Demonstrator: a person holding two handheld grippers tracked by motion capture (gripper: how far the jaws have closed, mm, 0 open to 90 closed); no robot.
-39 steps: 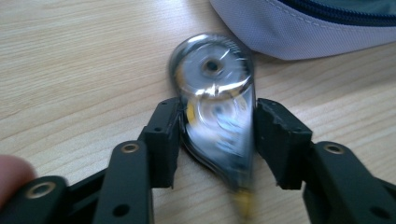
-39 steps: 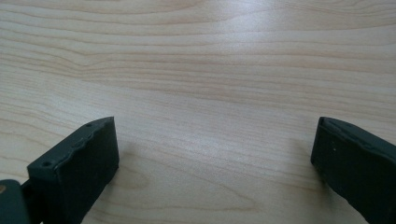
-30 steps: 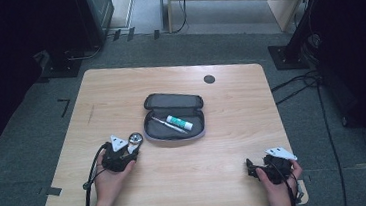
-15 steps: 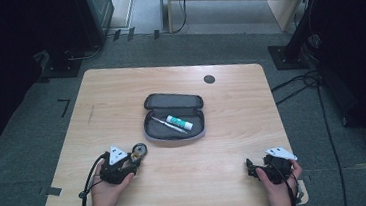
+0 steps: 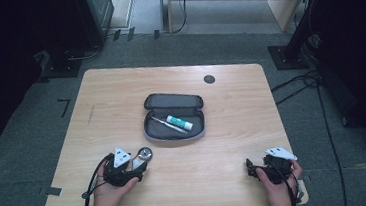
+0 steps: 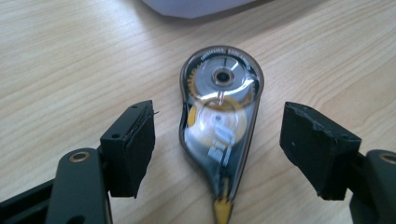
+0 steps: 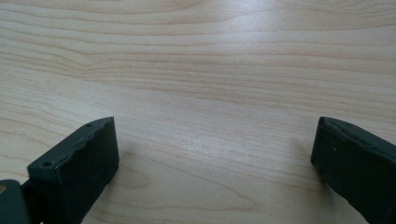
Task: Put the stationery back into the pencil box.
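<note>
Open pencil case (image 5: 174, 123) mid-table, correction tape (image 6: 219, 116) between left gripper (image 6: 217, 140) jaws

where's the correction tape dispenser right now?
The correction tape dispenser lies flat on the table between the open jaws of the left gripper, near the front-left edge in the high view, just short of the open pencil case.

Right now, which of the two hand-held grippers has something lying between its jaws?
The left hand-held gripper: its open jaws flank a clear teardrop-shaped correction tape dispenser lying on the table. The right hand-held gripper has bare wood between its jaws.
</note>
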